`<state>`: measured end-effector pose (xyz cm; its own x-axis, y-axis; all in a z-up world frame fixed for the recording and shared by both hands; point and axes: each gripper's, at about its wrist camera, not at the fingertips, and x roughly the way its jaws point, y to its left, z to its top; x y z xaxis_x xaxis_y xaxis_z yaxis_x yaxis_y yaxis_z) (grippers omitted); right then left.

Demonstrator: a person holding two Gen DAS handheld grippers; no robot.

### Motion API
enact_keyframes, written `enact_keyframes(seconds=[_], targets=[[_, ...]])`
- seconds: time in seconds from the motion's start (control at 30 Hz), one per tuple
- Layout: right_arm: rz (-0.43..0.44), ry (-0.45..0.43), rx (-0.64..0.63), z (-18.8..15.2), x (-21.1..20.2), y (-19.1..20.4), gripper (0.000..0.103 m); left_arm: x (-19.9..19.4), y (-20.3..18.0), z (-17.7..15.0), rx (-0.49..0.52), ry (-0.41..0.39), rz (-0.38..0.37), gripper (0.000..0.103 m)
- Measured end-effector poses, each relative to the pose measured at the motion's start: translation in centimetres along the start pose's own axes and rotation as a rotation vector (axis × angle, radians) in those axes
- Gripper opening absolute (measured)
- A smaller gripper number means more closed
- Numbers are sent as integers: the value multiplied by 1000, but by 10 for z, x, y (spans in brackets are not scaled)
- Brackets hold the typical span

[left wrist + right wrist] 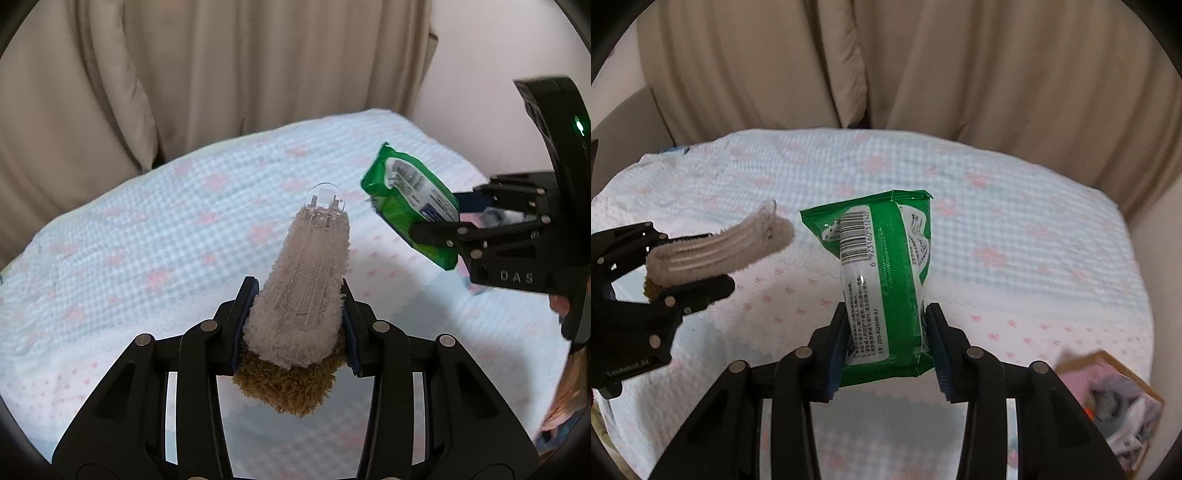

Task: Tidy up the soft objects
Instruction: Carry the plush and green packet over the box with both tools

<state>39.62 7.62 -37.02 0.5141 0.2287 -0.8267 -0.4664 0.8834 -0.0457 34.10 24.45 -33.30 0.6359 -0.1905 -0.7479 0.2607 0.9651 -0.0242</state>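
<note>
My left gripper (297, 325) is shut on a fluffy grey and brown sock bundle (303, 295) with a clear plastic hanger clip on top, held above the bed. It also shows in the right wrist view (716, 254) at the left. My right gripper (886, 347) is shut on a green pack of wet wipes (882, 273), barcode side up, held above the bed. In the left wrist view the green pack (410, 199) sits at the right in the right gripper (436, 225).
A bed with a pale blue checked cover with pink bows (147, 236) fills both views (1015, 236). Beige curtains (886, 62) hang behind it. A cardboard box with pink and grey items (1119, 402) lies at the lower right.
</note>
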Motion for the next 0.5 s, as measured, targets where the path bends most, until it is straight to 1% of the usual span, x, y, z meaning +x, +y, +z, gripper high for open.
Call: enact_keyframes(seconds=[0.1, 0.17, 0.3, 0.33, 0.4, 0.5], targets=[[-1, -18, 32, -2, -40, -11, 37, -26, -20, 16, 1, -12, -16, 38], [-17, -27, 58, -5, -65, -20, 37, -41, -36, 23, 4, -18, -24, 38], [-38, -56, 133, -15, -117, -45, 37, -73, -77, 42, 19, -36, -46, 38], [-44, -61, 143, -18, -125, -49, 37, -77, -84, 46, 22, -38, -49, 38], [-57, -74, 168, -25, -148, -61, 37, -90, -109, 55, 26, -48, -60, 38], [-81, -92, 189, -35, -177, -80, 37, -100, -140, 66, 28, -59, -72, 38]])
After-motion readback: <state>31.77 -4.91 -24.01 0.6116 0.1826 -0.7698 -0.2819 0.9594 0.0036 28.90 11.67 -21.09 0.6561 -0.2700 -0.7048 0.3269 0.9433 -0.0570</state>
